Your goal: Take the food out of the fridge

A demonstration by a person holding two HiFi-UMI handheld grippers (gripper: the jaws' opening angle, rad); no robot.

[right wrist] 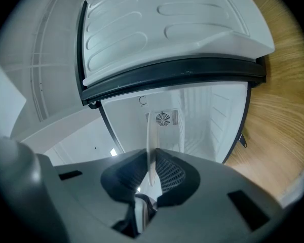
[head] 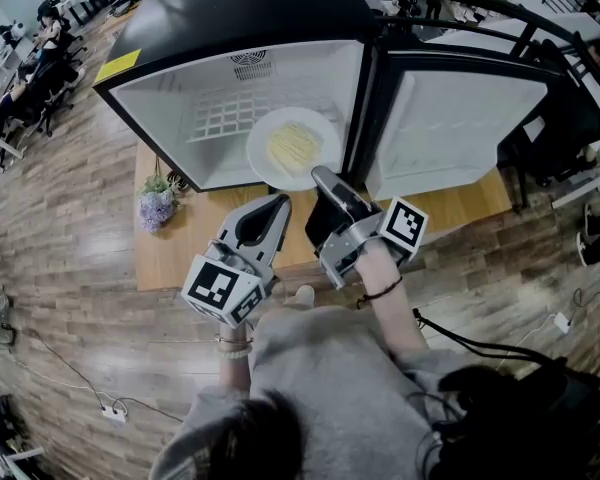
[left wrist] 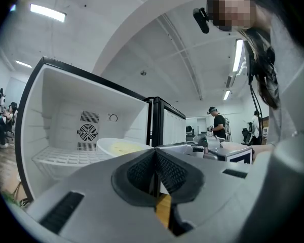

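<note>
No readable text anywhere that I can find. Yellow label [head: 117,65] on fridge [head: 230,18] top: print too small for me. Square markers [head: 218,286]: black-white patterns only, no letters.

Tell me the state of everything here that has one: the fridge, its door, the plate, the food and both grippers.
fridge: open, on the wooden table.
fridge door: swung wide open.
plate: level, held by its rim at the fridge opening.
food: lying on the plate.
right gripper: shut on the plate rim.
left gripper: shut, empty.
</note>
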